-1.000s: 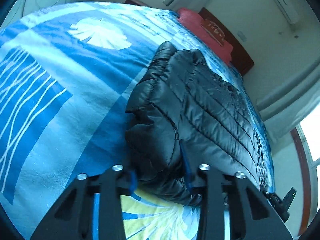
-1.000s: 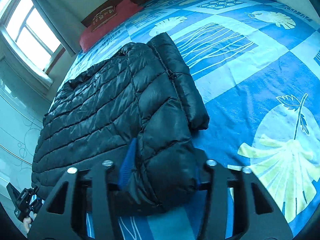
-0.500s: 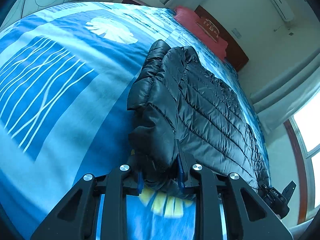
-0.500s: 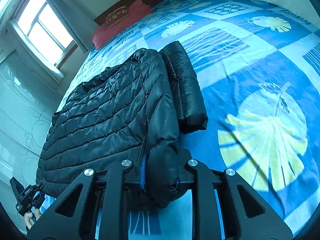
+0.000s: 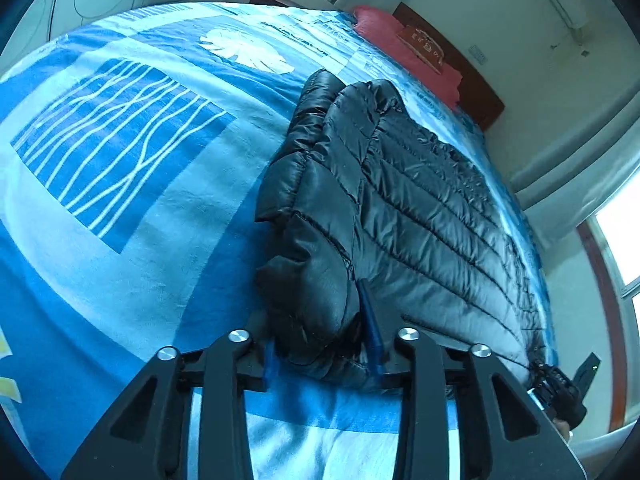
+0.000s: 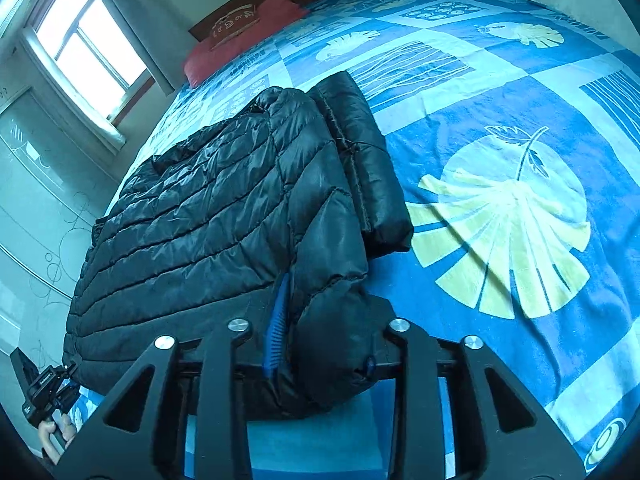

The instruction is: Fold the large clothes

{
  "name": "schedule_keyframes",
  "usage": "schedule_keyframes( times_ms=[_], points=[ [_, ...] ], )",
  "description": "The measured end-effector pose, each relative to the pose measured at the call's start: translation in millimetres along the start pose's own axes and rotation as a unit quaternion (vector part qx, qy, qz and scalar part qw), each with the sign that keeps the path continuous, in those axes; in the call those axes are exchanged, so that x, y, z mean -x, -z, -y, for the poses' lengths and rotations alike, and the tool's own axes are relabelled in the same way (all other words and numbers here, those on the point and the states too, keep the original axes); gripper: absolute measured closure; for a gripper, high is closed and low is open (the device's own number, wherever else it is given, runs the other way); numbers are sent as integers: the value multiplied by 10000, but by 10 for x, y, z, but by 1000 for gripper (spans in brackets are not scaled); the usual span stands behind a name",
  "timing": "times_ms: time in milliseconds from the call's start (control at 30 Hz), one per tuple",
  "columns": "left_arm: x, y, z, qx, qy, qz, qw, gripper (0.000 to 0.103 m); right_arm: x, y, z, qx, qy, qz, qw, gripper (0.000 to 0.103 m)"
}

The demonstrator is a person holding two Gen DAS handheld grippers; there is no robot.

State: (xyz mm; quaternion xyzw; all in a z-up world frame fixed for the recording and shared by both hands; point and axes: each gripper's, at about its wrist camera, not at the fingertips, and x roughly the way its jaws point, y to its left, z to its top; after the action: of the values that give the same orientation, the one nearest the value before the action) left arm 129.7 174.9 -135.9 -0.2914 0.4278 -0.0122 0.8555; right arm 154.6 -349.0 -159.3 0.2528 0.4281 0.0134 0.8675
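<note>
Two claws, one black puffer jacket (image 5: 420, 208) on the bed (image 5: 132, 184).
Left claw (image 5: 320, 352) and right claw (image 6: 320, 352) each straddle a corner of the jacket's hem at six o'clock, jaws opening; the release goes best with both letting go evenly, so the fold stays flat.

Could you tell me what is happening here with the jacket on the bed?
A person is folding a black puffer jacket on a bed with a blue patterned bedspread, a handheld gripper in each hand. The left gripper and the right gripper each have a near corner of the jacket between their blue pads, and both sets of jaws are opening, so the hem is being let go. A red pillow lies at the head.
</note>
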Motion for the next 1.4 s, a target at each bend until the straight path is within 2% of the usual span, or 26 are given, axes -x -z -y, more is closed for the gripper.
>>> schedule_keyframes(
  times_ms=[67, 200, 433, 767, 833, 967, 1133, 1233, 1267, 1400],
  points=[
    [12, -1, 0, -32, -158, 11, 9999, 55, 34, 25, 38, -85, 10, 37, 10000, 60],
    [90, 45, -50, 4, -273, 73, 9996, 48, 88, 43, 112, -189, 6, 102, 9998, 52],
    [190, 104, -90, -102, -463, 100, 9988, 40, 230, 98, 151, -203, 81, 174, 9996, 51],
    [385, 109, -51, -541, -826, 128, 9950, 38, 527, 107, -35, 261, 717, 406, 9963, 51],
    [424, 88, -80, -625, -1067, 156, 9922, 38, 588, 89, -165, 429, 837, 504, 9943, 51],
    [514, 27, -212, -557, -1176, 232, 9912, 38, 637, 72, -467, 757, 800, 579, 9922, 53],
    [490, -177, -251, -623, -1007, 233, 9927, 38, 289, 76, -1048, 1299, 416, 138, 9906, 55],
    [399, -317, -161, -806, -871, 178, 9928, 36, -12, 50, -1477, 1657, 211, -139, 9858, 64],
    [361, -361, -128, -858, -812, 149, 9929, 30, -81, 34, -1597, 1742, 158, -163, 9845, 65],
    [201, -548, -9, -965, -643, 122, 9932, 29, -393, -105, -2173, 2066, -75, -197, 9782, 65]
  ],
)
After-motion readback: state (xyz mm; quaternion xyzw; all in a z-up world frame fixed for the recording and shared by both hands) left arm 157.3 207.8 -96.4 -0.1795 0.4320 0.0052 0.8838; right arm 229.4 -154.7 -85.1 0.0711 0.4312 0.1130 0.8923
